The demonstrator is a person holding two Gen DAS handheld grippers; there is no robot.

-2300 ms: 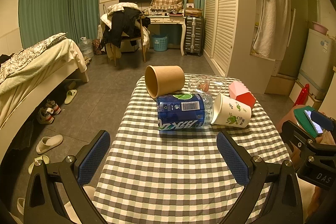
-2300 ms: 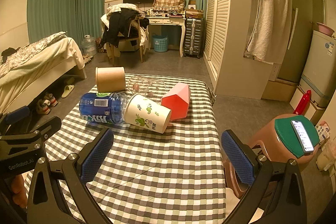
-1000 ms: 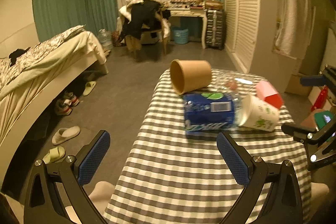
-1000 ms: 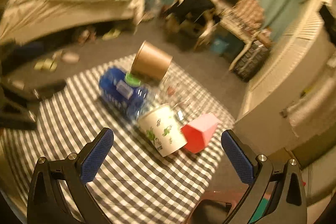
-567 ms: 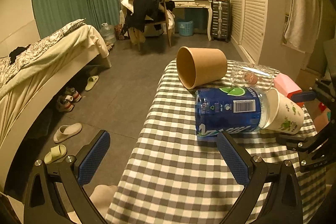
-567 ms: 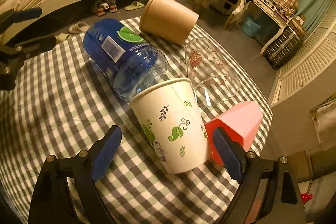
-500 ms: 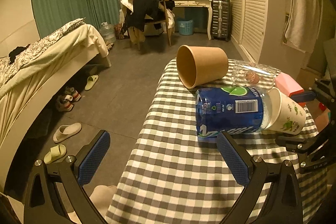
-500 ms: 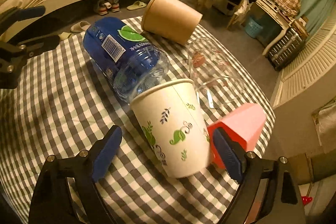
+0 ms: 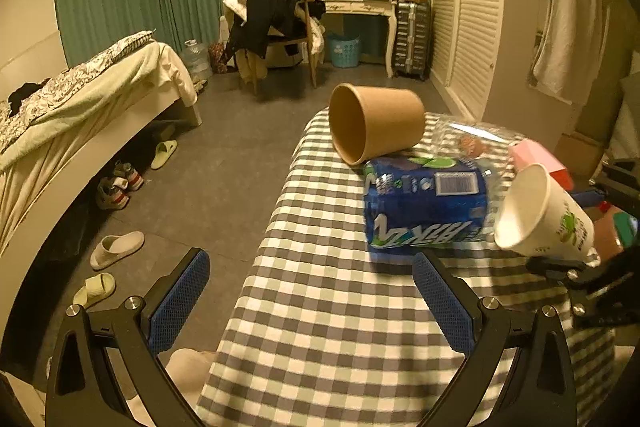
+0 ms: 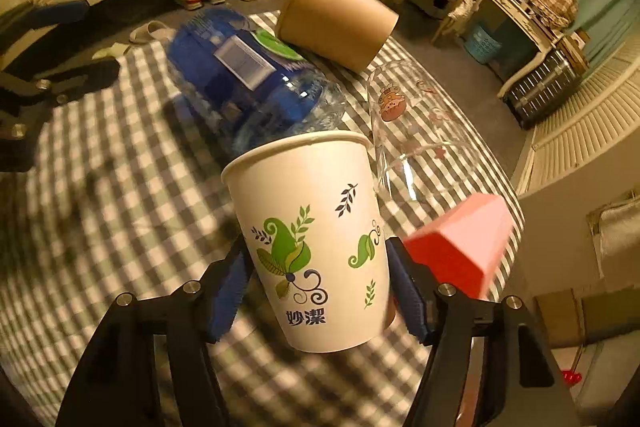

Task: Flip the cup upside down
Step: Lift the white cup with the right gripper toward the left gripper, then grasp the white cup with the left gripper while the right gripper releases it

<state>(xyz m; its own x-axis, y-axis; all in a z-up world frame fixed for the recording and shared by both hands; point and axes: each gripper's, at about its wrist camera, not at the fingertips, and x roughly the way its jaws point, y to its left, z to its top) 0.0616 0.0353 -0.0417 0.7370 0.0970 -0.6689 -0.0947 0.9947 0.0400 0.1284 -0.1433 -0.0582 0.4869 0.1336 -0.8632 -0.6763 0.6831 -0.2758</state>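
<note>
A white paper cup (image 10: pixel 320 239) with green leaf prints sits between the blue pads of my right gripper (image 10: pixel 316 283), which is shut on its lower body and holds it raised above the checked table (image 10: pixel 100 211), mouth away from the camera. In the left wrist view the same cup (image 9: pixel 540 215) hangs tilted at the right, mouth to the left, with the right gripper below it. My left gripper (image 9: pixel 312 299) is open and empty over the near left part of the table (image 9: pixel 340 327).
A blue water bottle (image 9: pixel 424 207) lies on its side mid-table. A brown paper cup (image 9: pixel 372 135) and a clear glass (image 10: pixel 412 131) lie behind it. A red-pink box (image 10: pixel 460 247) sits at the right. The table's left edge drops to the floor.
My right gripper has closed on the white cup and lifted it off the table. The blue bottle looks blurred. The left gripper has hardly moved.
</note>
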